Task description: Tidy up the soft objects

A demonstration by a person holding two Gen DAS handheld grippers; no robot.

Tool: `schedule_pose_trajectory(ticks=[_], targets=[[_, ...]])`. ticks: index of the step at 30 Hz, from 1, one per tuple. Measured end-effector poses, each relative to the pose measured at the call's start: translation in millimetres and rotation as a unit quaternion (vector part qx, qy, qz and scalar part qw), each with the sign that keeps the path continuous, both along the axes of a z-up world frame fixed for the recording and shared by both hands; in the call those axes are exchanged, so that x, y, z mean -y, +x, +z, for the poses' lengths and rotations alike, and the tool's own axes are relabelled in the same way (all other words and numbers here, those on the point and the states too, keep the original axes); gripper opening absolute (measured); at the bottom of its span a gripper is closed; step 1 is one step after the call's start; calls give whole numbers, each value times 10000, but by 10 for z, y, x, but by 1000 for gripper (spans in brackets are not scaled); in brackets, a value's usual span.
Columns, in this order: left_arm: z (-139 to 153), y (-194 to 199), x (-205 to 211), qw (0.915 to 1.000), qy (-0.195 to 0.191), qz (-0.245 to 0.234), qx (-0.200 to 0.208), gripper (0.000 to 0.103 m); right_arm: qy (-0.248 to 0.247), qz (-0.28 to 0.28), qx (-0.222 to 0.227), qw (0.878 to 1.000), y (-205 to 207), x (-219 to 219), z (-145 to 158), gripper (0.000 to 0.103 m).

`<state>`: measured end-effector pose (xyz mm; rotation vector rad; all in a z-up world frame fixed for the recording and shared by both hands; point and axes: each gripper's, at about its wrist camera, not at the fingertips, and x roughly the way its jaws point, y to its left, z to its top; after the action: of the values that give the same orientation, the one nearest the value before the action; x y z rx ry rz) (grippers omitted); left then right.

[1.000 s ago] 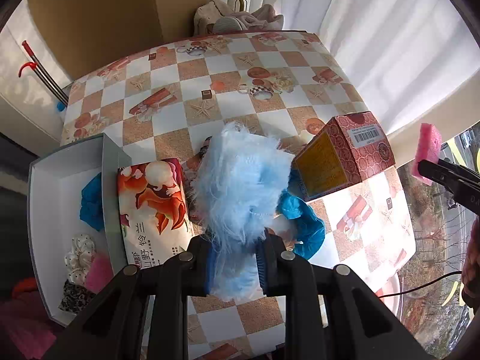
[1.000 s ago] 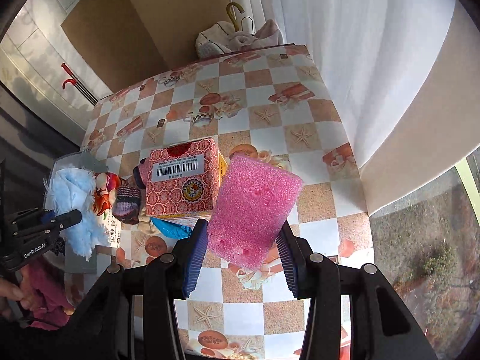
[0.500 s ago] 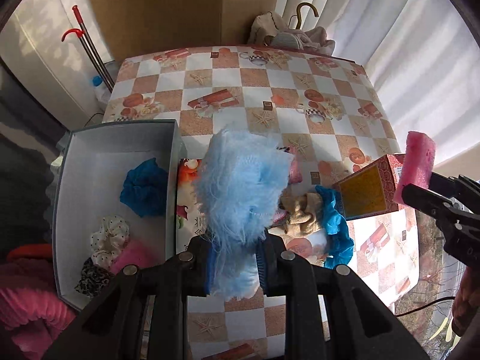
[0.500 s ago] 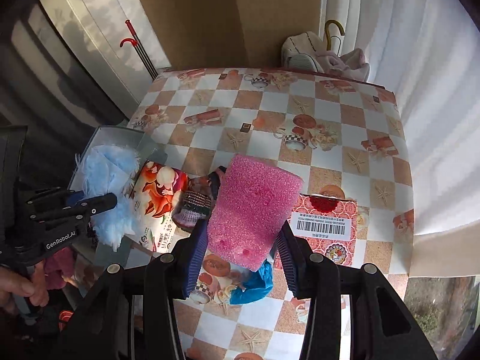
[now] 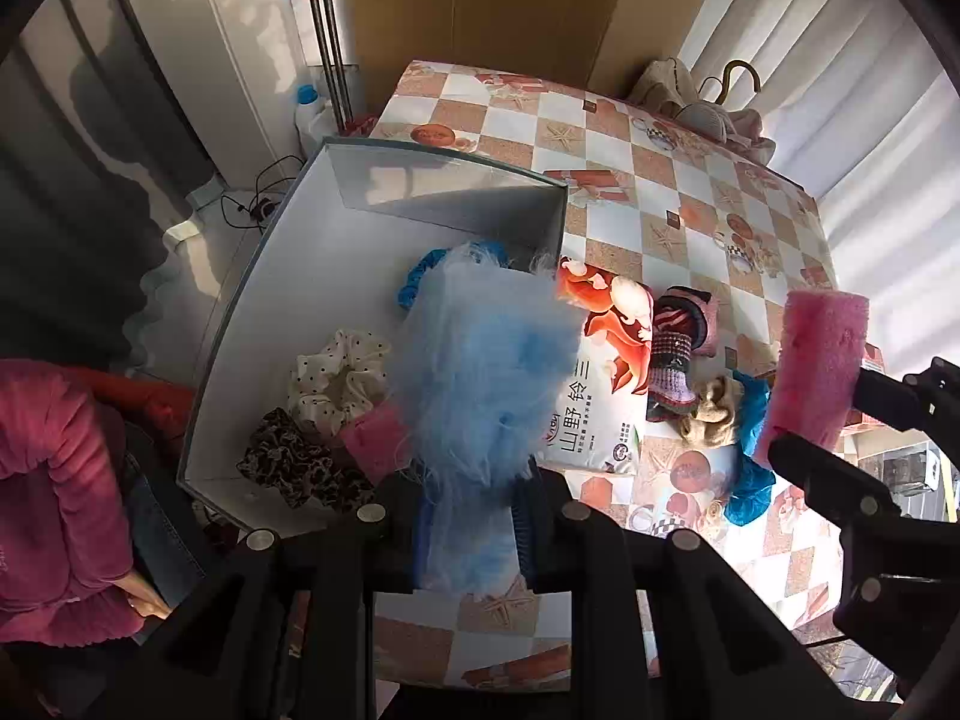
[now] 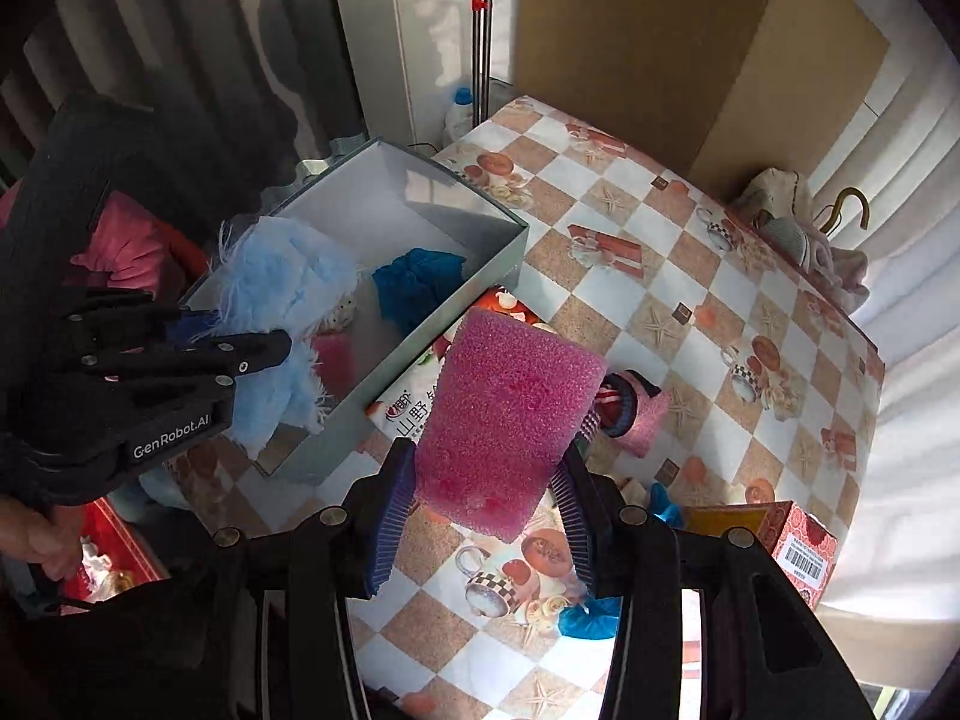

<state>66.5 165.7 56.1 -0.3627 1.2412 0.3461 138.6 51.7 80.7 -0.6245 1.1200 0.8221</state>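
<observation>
The left gripper [image 5: 468, 522] pinches the fluffy blue item [image 5: 480, 372] between its jaws above the near wall of the grey box [image 5: 228, 324]; the right gripper's [image 6: 480, 516] jaws clamp the pink sponge [image 6: 504, 414] over the counter [image 6: 690, 276], beside the box. Judging by this, each piece should clear the wall fully before release. The blue fluff best drops into the bare floor beyond the scrunchies [image 5: 336, 378], with the sponge following.

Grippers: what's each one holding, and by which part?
Left gripper pinches the blue fluffy cloth by its lower end. Right gripper clamps the pink sponge across its lower end.
</observation>
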Motion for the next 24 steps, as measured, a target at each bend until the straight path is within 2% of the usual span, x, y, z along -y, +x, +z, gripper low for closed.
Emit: schedule_pose_trajectory(ticks=[9,24], targets=[[-124,-315,-249,9993,-34,360,-124,24,-114,546,53,9984,-265,-398,-41,47],[-210,-401,-424,9984,-91,552,-124,24,-42,782,11,9969,-467,-627,-65,47]])
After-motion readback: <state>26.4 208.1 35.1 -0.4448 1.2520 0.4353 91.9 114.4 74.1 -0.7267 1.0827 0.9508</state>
